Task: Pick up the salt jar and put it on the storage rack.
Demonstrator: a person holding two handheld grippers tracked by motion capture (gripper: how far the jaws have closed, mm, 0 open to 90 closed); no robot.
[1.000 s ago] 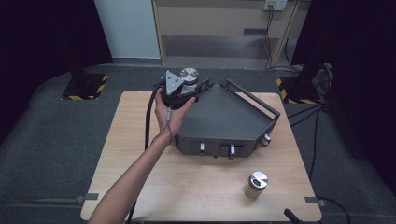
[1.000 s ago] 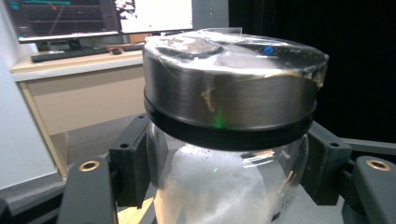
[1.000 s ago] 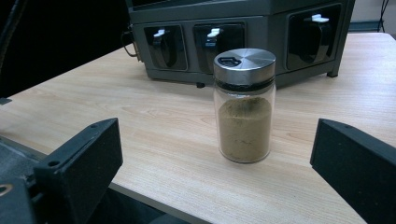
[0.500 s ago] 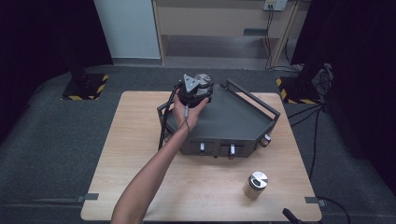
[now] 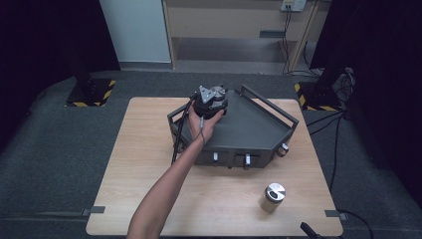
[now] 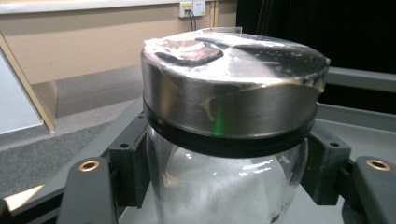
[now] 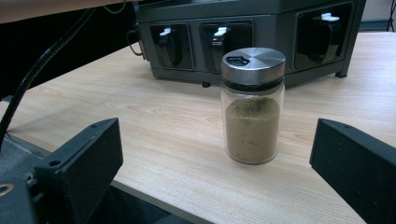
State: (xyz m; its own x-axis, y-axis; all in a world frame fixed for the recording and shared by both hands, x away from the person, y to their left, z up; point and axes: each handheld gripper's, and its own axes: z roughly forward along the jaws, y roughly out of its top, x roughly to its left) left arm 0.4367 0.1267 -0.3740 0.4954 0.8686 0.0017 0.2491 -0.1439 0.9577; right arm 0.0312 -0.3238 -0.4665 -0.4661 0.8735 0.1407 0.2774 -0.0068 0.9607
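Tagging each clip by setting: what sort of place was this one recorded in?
Probably a lab or staged recording space, not a kitchen. A bare wooden table stands on grey carpet, hazard-striped stand bases flank it beside dark curtains, and cables run across the floor. The props are a dark rack and a spice jar.

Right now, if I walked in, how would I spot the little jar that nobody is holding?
Find the wooden table with the dark angular rack. In front of the rack, toward the right, stands a glass spice jar alone, brown powder inside, steel lid on.
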